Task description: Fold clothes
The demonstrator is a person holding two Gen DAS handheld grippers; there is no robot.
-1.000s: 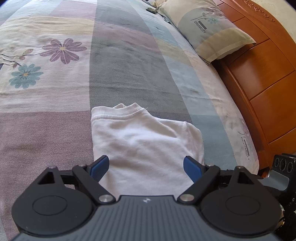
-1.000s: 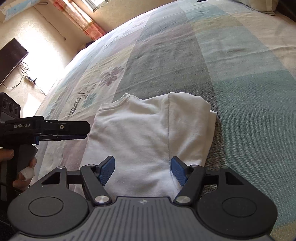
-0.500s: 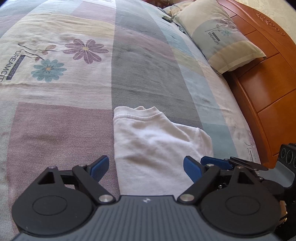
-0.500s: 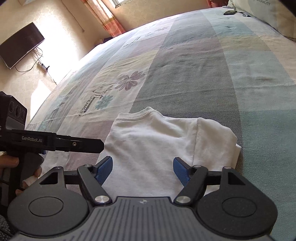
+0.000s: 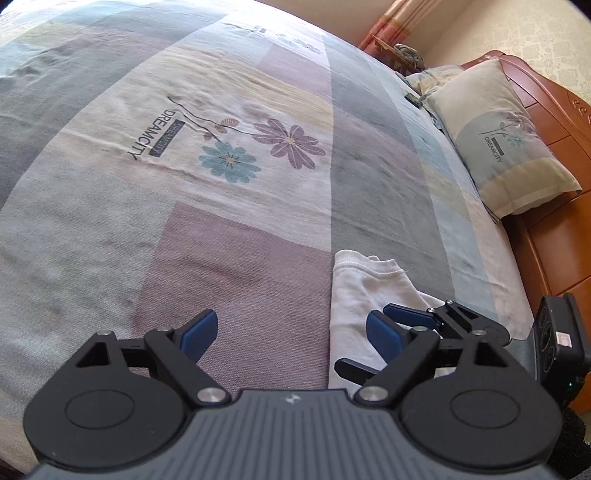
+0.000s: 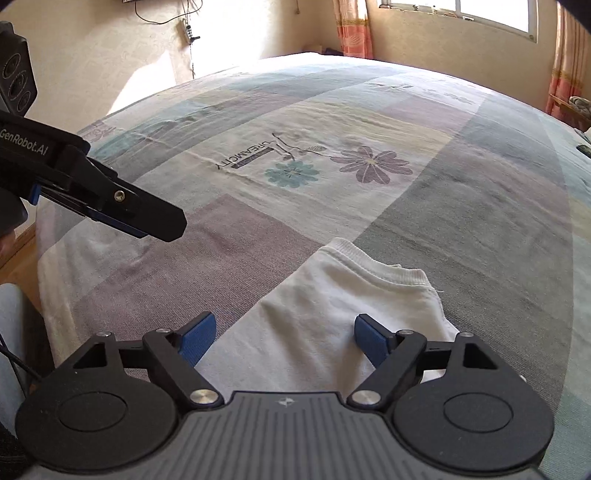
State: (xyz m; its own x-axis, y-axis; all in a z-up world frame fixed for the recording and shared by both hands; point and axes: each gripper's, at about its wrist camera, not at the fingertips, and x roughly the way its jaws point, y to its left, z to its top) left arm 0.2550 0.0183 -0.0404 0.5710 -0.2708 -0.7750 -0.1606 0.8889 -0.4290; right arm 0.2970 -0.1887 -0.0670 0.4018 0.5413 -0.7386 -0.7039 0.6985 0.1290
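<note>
The right gripper (image 6: 284, 338) hangs over the folded white shirt (image 6: 332, 317), its jaws opening wide; the cloth lies beneath and between the blue pads (image 6: 371, 339), but neither pad presses on it — nothing is gripped. The shirt's ribbed collar (image 6: 369, 258) lies just ahead of the fingertips, with the fold running back under the gripper's body. To the right gripper's left, and raised above the bed, the left gripper (image 6: 162, 225) shows side-on, pointing in over the sheet.

The left gripper (image 5: 291, 334), in its own view, stands wide open with only bare sheet between its pads (image 5: 199, 332); it holds nothing. The shirt (image 5: 362, 291) lies just beside its right finger, not between the two. Past that finger the right gripper (image 5: 413, 315) reaches in over the shirt's near end.

Both tools are above the bed sheet (image 5: 236, 251), a patchwork of grey, mauve, cream and pale blue blocks. Ahead of the grippers a printed pair of flowers (image 5: 258, 151) — one teal, one purple — sits beside the word DREAMCITY. Farther off to the left gripper's right a pillow (image 5: 498, 140) leans by the wooden headboard (image 5: 554, 229). Ahead of the right gripper, beyond the bed, are a sunlit wall (image 6: 129, 48), orange curtains (image 6: 351, 29) and a window (image 6: 461, 14). A bit of a person's clothing (image 6: 11, 332) shows at the far left edge of the right wrist view.
</note>
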